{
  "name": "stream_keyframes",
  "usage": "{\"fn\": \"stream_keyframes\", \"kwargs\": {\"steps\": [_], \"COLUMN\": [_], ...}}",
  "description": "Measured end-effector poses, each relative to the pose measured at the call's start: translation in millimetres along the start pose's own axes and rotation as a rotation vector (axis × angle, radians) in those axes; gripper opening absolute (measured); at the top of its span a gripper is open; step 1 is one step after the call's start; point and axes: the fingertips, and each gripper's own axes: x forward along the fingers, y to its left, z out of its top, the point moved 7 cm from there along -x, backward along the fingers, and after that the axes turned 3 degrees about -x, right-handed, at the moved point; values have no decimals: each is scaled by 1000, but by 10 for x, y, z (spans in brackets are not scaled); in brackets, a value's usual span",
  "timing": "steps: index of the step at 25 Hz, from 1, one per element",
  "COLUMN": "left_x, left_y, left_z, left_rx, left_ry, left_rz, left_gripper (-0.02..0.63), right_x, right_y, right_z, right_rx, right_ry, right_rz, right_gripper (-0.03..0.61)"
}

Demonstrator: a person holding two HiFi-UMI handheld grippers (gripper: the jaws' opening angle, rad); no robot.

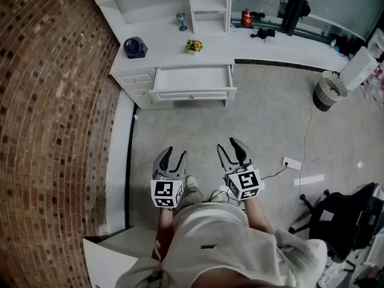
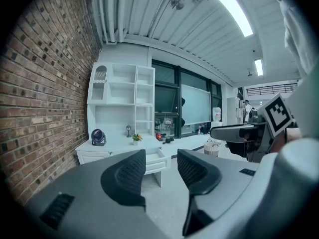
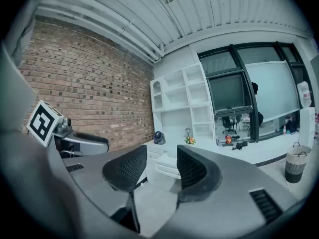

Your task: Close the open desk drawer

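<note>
A white desk (image 1: 174, 56) stands against the far wall, and its middle drawer (image 1: 192, 84) is pulled out with nothing visible inside. Both grippers hang over the grey floor well short of it. My left gripper (image 1: 173, 156) is open with nothing between its jaws. My right gripper (image 1: 233, 148) is open too and holds nothing. In the left gripper view the drawer (image 2: 155, 159) shows through the gap between the jaws of the left gripper (image 2: 160, 168). The right gripper view shows the drawer (image 3: 167, 166) beyond the right gripper (image 3: 162, 166).
A brick wall (image 1: 54, 101) runs along the left. On the desk sit a dark fan (image 1: 135, 47) and a small flower pot (image 1: 193, 45). A waste basket (image 1: 327, 91) stands at the right, a white cable and power strip (image 1: 292, 162) lie on the floor, a black chair (image 1: 345, 221) is at lower right.
</note>
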Motion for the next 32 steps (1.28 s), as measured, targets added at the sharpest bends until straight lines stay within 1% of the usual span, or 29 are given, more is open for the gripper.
{"fn": "stream_keyframes", "kwargs": {"steps": [6, 12, 19, 23, 28, 32], "left_x": [109, 468, 893, 1068, 1200, 1232], "left_y": [115, 459, 1000, 1283, 1497, 1567], "left_z": [1, 28, 138, 175, 175, 185], "left_rx": [4, -18, -15, -21, -22, -24], "left_ry": [-10, -26, -35, -27, -34, -34], "left_rz": [-1, -30, -63, -75, -89, -93], "left_gripper": [210, 207, 204, 202, 201, 199], "right_x": [192, 614, 1197, 1472, 1650, 1733], "right_y": [10, 15, 40, 56, 81, 78], "right_z": [8, 62, 75, 109, 123, 135], "right_rx": [16, -10, -13, -12, -12, -18], "right_ry": [-13, 14, 66, 87, 89, 81], "right_rz": [6, -4, -44, -75, -104, -114], "right_gripper": [170, 172, 170, 170, 170, 170]}}
